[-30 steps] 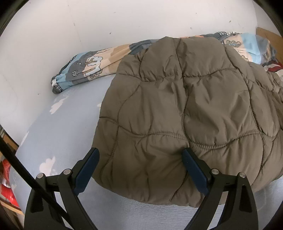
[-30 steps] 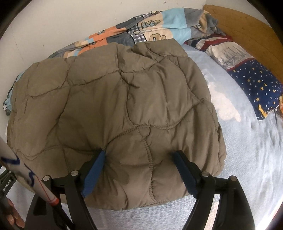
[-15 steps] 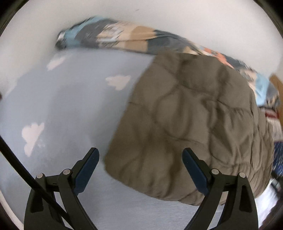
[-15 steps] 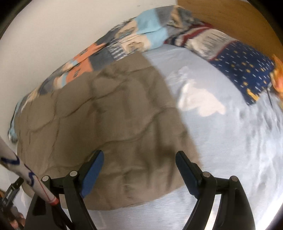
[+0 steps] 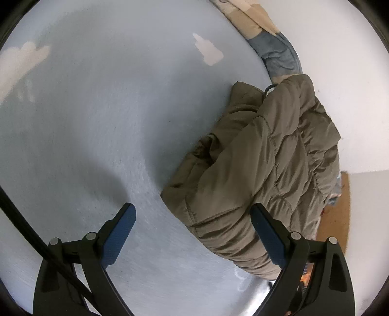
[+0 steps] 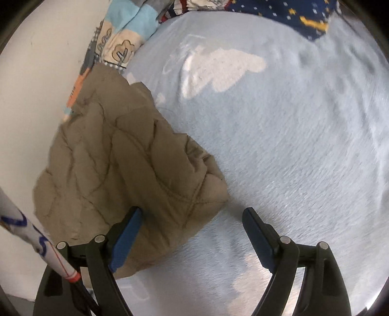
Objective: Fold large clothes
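Note:
A folded olive-brown quilted jacket [image 5: 262, 175] lies on the light blue bed sheet [image 5: 102, 116]. In the left wrist view its near corner sits between the fingers, toward the right one. My left gripper [image 5: 192, 212] is open and empty just above it. In the right wrist view the jacket [image 6: 126, 170] fills the left side, with its right corner by the left finger. My right gripper [image 6: 192, 214] is open and empty, over the jacket's edge and the bare sheet [image 6: 279, 136].
A patterned blanket [image 6: 116, 46] is bunched along the white wall [image 6: 41, 60] behind the jacket, and shows in the left wrist view [image 5: 269, 36]. A navy star-print pillow [image 6: 291, 14] lies at the far end. A wooden headboard [image 5: 335, 214] shows at right.
Both grippers have swung outward from the jacket's middle: the left now views its left end, the right its right end. Both stay open. The jacket has not moved.

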`<state>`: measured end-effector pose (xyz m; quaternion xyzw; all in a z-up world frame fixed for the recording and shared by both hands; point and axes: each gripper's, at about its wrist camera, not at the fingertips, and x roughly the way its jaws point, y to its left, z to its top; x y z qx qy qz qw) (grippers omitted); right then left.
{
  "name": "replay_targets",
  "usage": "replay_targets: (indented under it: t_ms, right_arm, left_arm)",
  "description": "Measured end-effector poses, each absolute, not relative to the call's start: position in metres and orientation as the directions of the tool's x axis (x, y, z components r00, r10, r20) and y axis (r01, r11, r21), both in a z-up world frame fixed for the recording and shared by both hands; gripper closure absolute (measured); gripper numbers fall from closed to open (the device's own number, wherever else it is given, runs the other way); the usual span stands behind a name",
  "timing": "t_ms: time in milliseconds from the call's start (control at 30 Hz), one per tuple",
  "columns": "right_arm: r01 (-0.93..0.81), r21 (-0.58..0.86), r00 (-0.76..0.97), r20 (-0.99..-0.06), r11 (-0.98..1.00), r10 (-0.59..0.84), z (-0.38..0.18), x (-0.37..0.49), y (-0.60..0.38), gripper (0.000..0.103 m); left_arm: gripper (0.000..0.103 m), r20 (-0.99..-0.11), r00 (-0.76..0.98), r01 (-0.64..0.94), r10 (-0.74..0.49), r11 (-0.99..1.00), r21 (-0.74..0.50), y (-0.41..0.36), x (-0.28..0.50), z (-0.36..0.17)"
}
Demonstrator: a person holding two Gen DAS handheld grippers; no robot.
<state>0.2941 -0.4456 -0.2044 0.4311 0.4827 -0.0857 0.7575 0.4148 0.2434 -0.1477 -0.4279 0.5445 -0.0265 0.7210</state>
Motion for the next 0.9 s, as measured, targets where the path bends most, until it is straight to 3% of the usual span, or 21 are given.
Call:
replay_targets:
  t_ms: [233, 667, 733, 800, 867, 900]
  right_arm:
    - [0.577, 0.691, 0.588, -0.721, 0.436, 0.366, -0.221, 0.284, -0.453, 0.011]
    - [0.582, 0.730, 0.664, -0.681, 0.358, 0.309, -0.233, 0.301, -0.439, 0.004]
    - [0.566, 0.726, 0.667, -0.682, 0.390, 0.301, -0.229, 0.307, -0.433, 0.018]
    - [0.562, 0.673, 0.650, -0.719, 0.482, 0.246, -0.218, 0.313, -0.423, 0.042]
    - [0.524, 0.560, 0.622, -0.766, 0.642, 0.162, -0.193, 0.322, -0.406, 0.054]
    - [0.506, 0.506, 0.611, -0.782, 0.699, 0.124, -0.185, 0.326, -0.399, 0.058]
  left_arm:
    - [0.008, -0.709, 0.395, -0.400, -0.584, 0.585, -0.705, 0.220, 0.411, -0.159]
    - [0.008, -0.705, 0.476, -0.394, -0.526, 0.589, -0.705, 0.200, 0.415, -0.169]
    - [0.017, -0.719, 0.490, -0.371, -0.492, 0.629, -0.683, 0.192, 0.418, -0.161]
    - [0.030, -0.756, 0.498, -0.317, -0.425, 0.722, -0.614, 0.182, 0.418, -0.144]
    - [0.046, -0.785, 0.528, -0.224, -0.325, 0.837, -0.498, 0.164, 0.419, -0.120]
    - [0.048, -0.792, 0.541, -0.194, -0.284, 0.873, -0.447, 0.158, 0.418, -0.112]
